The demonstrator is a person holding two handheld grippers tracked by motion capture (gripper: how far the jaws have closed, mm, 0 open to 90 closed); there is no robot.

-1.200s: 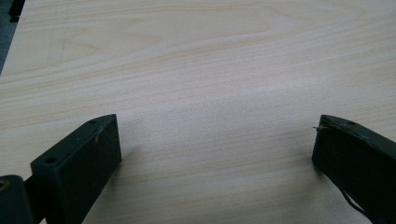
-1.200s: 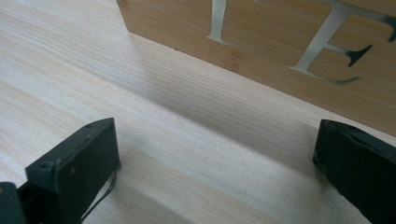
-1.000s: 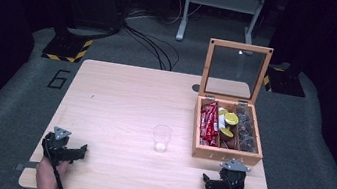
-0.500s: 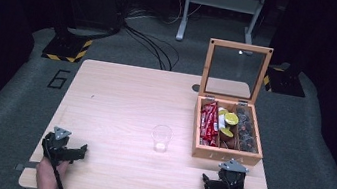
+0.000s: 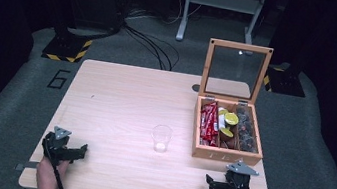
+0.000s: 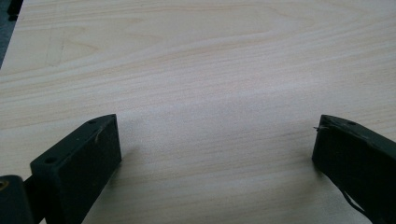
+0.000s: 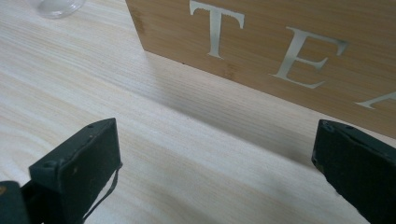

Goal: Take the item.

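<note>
Open wooden tea box (image 5: 224, 155) just ahead of right gripper (image 5: 211, 185), jaws wide apart and empty; probably nearer than left gripper (image 5: 80, 151), also spread.

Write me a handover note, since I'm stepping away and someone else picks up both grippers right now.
Left gripper: jaws wide open, empty, resting low at the table's near left corner.
Right gripper: jaws wide open, empty, at the near right edge, just in front of the wooden tea box.
The box's lid stands open; it holds red packets, yellow-topped capsules and dark items.
The clear plastic cup stands upright left of the box, apparently empty.
Done: nothing grasped yet.
Left: probably pick an item from the box and bring it to the cup.
</note>
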